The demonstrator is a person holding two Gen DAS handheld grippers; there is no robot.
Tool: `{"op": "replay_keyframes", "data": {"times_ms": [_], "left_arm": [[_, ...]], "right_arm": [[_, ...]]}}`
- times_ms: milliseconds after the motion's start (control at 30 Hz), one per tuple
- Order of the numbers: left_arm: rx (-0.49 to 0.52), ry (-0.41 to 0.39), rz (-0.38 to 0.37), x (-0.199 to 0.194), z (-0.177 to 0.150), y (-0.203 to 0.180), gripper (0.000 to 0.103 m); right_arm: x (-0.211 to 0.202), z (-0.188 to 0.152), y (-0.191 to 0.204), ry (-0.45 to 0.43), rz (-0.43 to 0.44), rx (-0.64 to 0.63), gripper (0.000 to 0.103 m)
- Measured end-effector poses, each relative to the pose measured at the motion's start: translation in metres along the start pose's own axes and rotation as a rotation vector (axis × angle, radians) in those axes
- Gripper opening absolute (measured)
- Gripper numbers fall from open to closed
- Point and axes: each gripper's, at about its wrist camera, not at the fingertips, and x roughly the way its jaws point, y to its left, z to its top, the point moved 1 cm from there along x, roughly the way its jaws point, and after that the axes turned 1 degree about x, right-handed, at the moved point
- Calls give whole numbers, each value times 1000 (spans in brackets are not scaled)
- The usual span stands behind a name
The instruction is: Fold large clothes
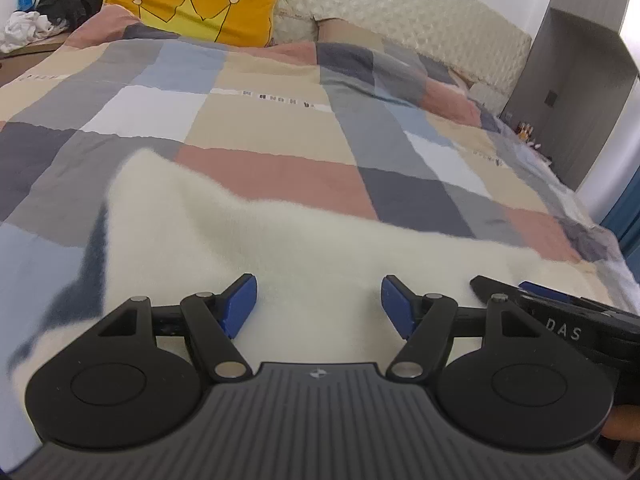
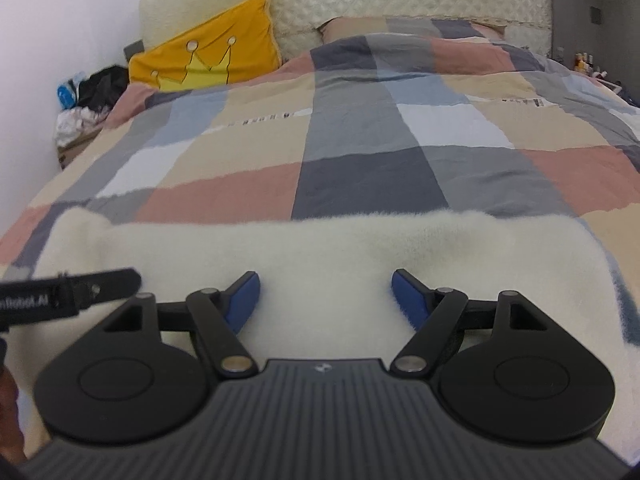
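A cream fluffy garment (image 1: 224, 240) lies spread on the near part of a checked bed cover (image 1: 260, 128); a dark blue-grey patch shows at its left edge. My left gripper (image 1: 318, 304) hovers just over the fleece, its blue pads wide apart with nothing pinched between them. The same garment (image 2: 320, 248) fills the lower right wrist view, with its far edge running straight across the bed. My right gripper (image 2: 325, 300) stands open over it too, jaws apart and nothing held. Each gripper shows at the edge of the other's view, close beside it.
A yellow pillow with a crown (image 1: 200, 4) leans on the cream quilted headboard (image 1: 400, 12). Dark and white clothes (image 1: 52, 8) are piled left of the bed. A grey cabinet (image 1: 580, 92) stands at the right, with small bottles (image 2: 584, 60) on a stand beside the bed.
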Motion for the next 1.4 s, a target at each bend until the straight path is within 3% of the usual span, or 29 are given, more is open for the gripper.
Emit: {"op": "replay_keyframes", "data": {"times_ms": [133,300,500,667,800,867,933,1100,1300,1400], "left_arm": [[-25,-29,-34,-29,-7,0,74],[-116,-29,-80,-58,-23,2,74],[-183,-26,-131,-85,-48,-5,79],[-344,17,-175,-91,-73,9,80],[-471,81,-244,-79,-88,25,80],[-560,95,-241,-71,-95,37,80],[-659,108,-255,-64,-102,50,80],[-873,113,-311,-56,-114,77,80],[-969,86,-308,-51,-119,92,80],[-989,79,-305,-48,-121,96,80]], "right_arm": [[-23,0,1,-39,-8,43,75],[-54,-6,-1,-82,45,127,75],[-79,-20,-1,-55,152,246,75],[-90,-39,-3,-14,220,330,76],[-80,-53,-13,68,318,498,76],[-70,-61,-17,112,354,580,76],[-60,-67,-19,144,381,641,82],[-34,-85,-26,243,393,812,83],[-24,-86,-31,226,375,918,84],[-22,-88,-35,211,367,976,103]]}}
